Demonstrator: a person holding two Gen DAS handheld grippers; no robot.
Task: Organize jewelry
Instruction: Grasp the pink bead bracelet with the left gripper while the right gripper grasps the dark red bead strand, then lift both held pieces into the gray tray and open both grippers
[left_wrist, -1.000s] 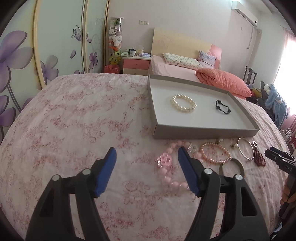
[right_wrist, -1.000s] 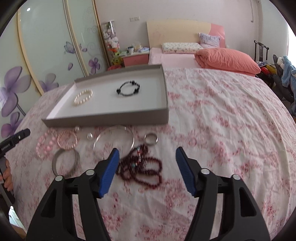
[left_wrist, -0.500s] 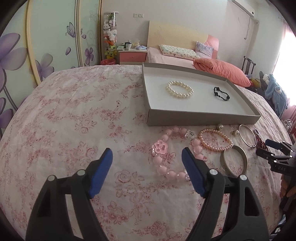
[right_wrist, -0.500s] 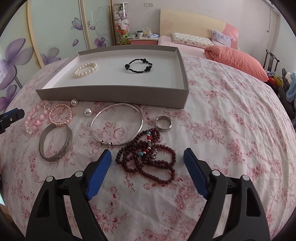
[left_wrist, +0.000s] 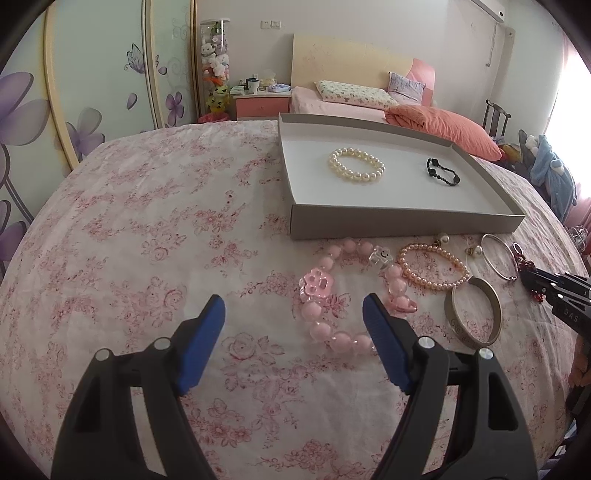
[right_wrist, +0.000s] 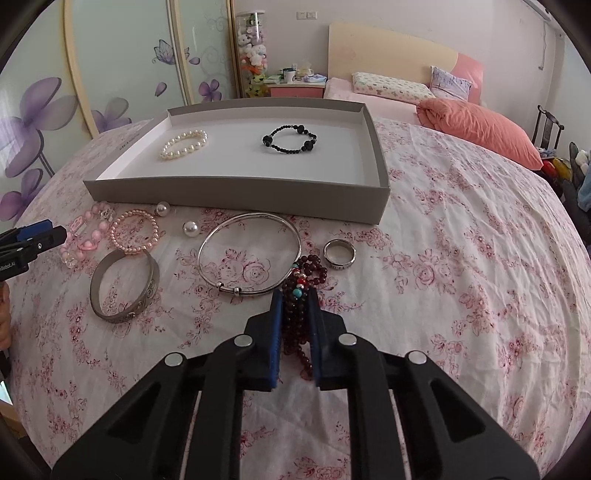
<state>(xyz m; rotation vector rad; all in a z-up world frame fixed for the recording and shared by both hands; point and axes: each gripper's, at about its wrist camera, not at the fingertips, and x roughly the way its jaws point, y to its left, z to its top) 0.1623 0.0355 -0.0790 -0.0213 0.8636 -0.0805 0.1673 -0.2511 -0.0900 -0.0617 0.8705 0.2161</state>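
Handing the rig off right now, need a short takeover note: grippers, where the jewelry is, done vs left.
Right hand-held gripper: shut on the dark red bead strand, which lies on the bedspread.
Left hand-held gripper: open, holding nothing, next to the pink bead bracelet.
Done: white pearl bracelet and black bead bracelet are in the tray.
Left: red strand, pink bead bracelet, pink pearl bracelet, wide metal bangle, thin silver bangle, ring, two pearl earrings.
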